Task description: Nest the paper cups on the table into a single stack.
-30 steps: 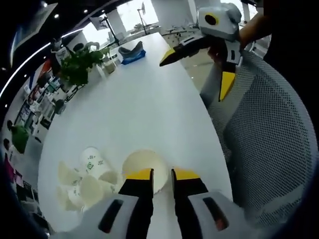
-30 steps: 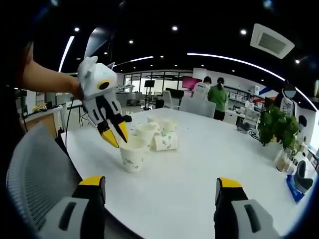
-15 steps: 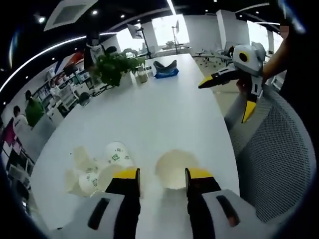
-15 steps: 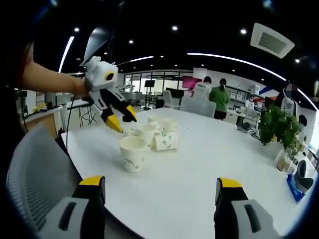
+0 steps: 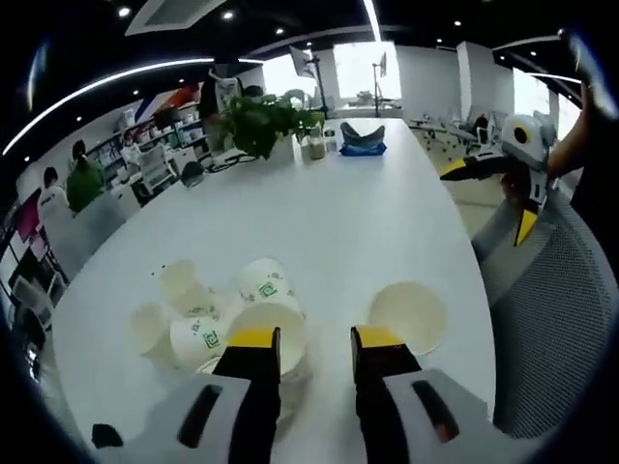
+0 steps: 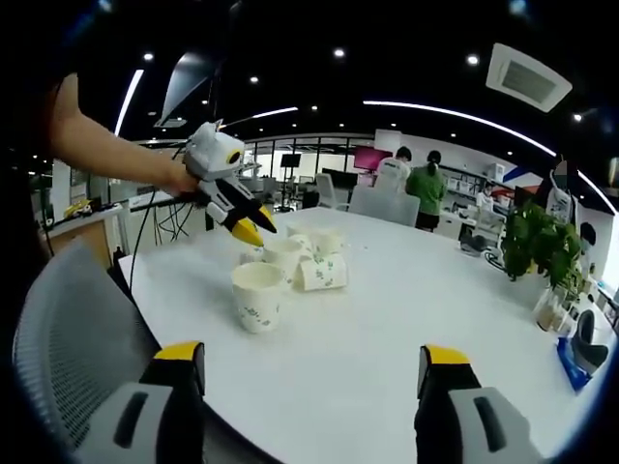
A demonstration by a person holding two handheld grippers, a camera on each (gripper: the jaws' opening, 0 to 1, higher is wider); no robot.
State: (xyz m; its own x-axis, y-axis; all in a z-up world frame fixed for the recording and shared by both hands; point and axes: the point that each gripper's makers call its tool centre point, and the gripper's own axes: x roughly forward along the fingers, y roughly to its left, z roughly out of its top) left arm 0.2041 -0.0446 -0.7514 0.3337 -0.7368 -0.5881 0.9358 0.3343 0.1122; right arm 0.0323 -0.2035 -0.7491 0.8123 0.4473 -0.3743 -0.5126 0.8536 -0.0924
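The long white oval table (image 6: 406,319) carries everything, and the lone upright white paper cup with a green print (image 6: 256,297) near its edge is my landmark; a second ago the left tongs (image 6: 248,230) stood right at that cup's rim, and now they have swung off it toward the cluster of loose white paper cups (image 6: 311,256) just behind it; the lone cup stands free, nothing touching it; in the left gripper view those tongs (image 5: 314,340) now point down over the nearest upright cup of the cluster (image 5: 266,324), with the lone cup (image 5: 409,315) just off to one side; their jaws stand a little apart, gripping nothing, narrower than half a second ago; the right tongs (image 6: 314,362) hang wide open and empty on the near side of the lone cup, well apart from it, unmoved; I judge the stacking is barely begun, the lone cup serving as base and the left tongs going for a cup to drop into it; several cups in the cluster lie tipped, which may make them awkward to pick.
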